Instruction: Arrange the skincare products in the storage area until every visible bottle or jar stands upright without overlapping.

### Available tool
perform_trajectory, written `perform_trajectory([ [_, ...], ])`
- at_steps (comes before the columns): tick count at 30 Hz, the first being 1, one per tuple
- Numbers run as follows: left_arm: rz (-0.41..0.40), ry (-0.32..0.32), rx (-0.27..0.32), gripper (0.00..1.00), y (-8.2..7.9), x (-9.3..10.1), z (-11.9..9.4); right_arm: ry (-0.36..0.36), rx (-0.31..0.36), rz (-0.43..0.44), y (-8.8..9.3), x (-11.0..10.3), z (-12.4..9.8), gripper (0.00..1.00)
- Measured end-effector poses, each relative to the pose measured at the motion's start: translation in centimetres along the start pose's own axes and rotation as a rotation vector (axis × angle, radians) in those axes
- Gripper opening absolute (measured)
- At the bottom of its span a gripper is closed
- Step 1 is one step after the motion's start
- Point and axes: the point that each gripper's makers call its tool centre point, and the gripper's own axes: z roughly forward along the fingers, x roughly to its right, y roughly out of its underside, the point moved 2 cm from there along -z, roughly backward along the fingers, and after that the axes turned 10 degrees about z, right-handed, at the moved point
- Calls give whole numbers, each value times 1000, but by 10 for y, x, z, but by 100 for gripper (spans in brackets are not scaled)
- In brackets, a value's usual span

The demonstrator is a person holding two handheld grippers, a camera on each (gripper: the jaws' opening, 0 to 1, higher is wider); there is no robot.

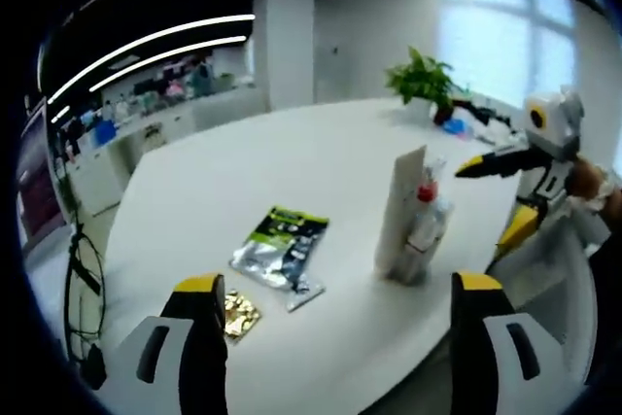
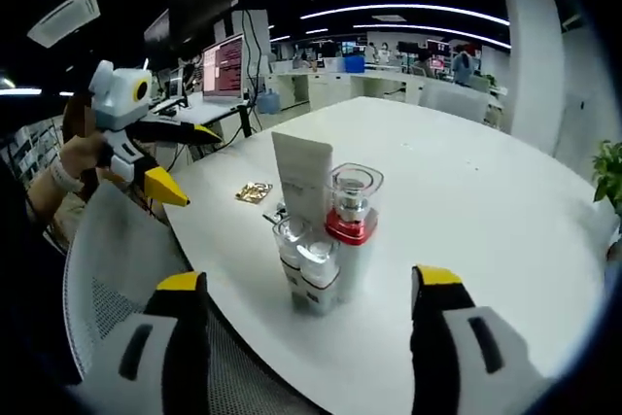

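Note:
A tight group of skincare products stands upright near the white table's (image 1: 292, 153) edge: a tall white box (image 2: 302, 174), a bottle with a red collar and clear cap (image 2: 351, 213), and two small clear-capped bottles (image 2: 292, 238) in front. In the left gripper view the group (image 1: 412, 216) is ahead and right. My left gripper (image 1: 338, 282) is open and short of it. My right gripper (image 2: 309, 279) is open just before the group, holding nothing. Each shows in the other's view, the right gripper (image 1: 486, 203) and the left gripper (image 2: 199, 167), both hand-held off the table.
A silver and green sachet (image 1: 280, 245) and a small gold sachet (image 1: 238, 313) lie flat on the table. A potted plant (image 1: 423, 80) stands at the far edge. A mesh chair back (image 2: 112, 279) sits by the table edge, with monitors (image 2: 224, 65) beyond.

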Motion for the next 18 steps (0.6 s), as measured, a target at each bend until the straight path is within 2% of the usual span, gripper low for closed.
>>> perform_trajectory([
  [5, 0, 24, -16, 97, 7, -8, 0, 26, 3, 1, -3, 1, 1, 91],
  [8, -12, 49, 4, 97, 11, -17, -2, 62, 11, 12, -4, 6, 1, 93],
  [12, -37, 57, -14, 97, 24, -31, -3, 91, -5, 37, -3, 9, 5, 96],
  [18, -58, 107, -29, 97, 36, -37, -5, 109, -38, 44, -3, 4, 10, 99],
])
